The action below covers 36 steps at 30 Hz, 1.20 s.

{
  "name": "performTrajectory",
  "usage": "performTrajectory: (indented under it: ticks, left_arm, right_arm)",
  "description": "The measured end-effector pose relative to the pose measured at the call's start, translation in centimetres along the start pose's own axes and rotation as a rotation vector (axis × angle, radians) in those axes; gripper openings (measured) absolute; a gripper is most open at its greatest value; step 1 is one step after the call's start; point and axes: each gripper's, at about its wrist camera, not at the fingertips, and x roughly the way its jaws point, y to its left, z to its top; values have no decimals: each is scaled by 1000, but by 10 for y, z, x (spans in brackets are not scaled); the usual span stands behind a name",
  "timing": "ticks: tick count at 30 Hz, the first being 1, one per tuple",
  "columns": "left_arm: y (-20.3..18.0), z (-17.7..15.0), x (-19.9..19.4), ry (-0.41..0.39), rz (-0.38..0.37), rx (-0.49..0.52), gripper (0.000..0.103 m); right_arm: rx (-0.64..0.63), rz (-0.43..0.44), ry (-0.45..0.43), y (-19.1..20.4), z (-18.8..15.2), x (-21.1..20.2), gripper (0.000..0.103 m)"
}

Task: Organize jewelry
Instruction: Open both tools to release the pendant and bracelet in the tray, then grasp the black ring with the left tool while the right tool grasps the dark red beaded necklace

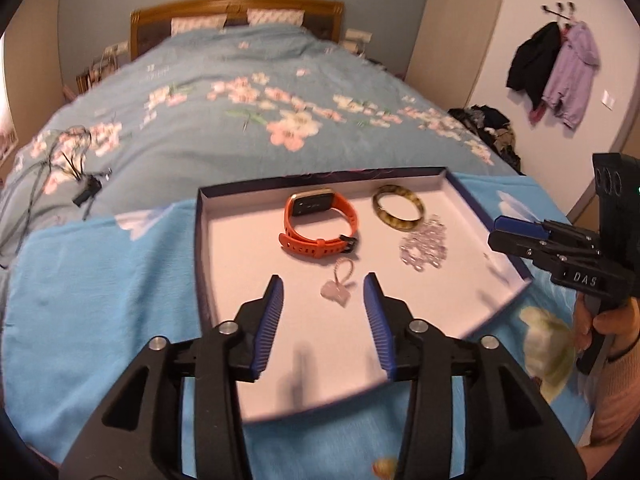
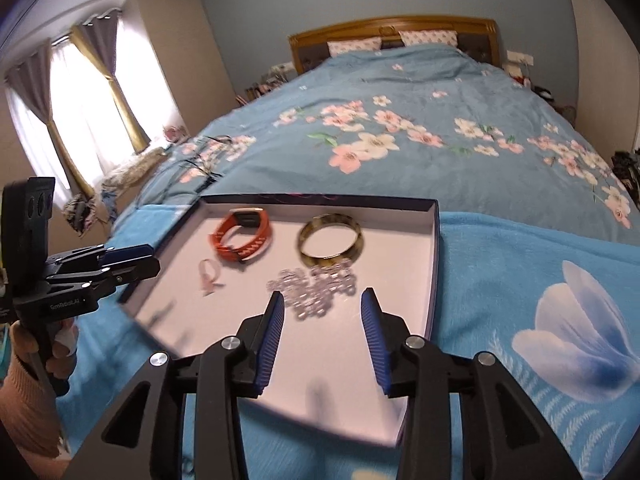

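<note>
Both tools parted and empty, left tool (image 1: 324, 286) over pink pendant (image 1: 337, 296), seemingly, tray (image 1: 202, 236)

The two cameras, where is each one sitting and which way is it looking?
Left wrist camera: on the left gripper, looking down along its blue fingers at the tray on the bed; the right gripper and the hand holding it show at the right edge.
Right wrist camera: on the right gripper, looking down at the tray too; the left gripper and a sleeve show at the left edge.
Both see the orange watch, brown bangle, clear beads, pink charm and headboard.
</note>
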Motion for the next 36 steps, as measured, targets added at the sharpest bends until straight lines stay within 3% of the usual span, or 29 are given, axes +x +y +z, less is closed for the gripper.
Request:
performTrajectory:
  ticks: [6, 11, 20, 25, 36]
  left_arm:
    - [-18, -35, -40, -48, -18, 76, 47]
    - [-27, -71, -54, -36, -37, 91, 48]
    - [-55, -113, -57, 2, -87, 138, 48]
    - [-72, -123, -55, 20, -145, 166, 48]
    - [-108, -119, -23, 110, -159, 260, 45]
  right_arm:
    - [-84, 61, -16, 24, -27, -34, 39]
    - [-152, 61, 23, 40, -63, -49, 39]
    - [-127, 67, 91, 39, -102, -52, 34]
    - [-138, 51, 99, 44, -111, -52, 33]
    - [-111, 26, 103, 30, -118, -60, 21]
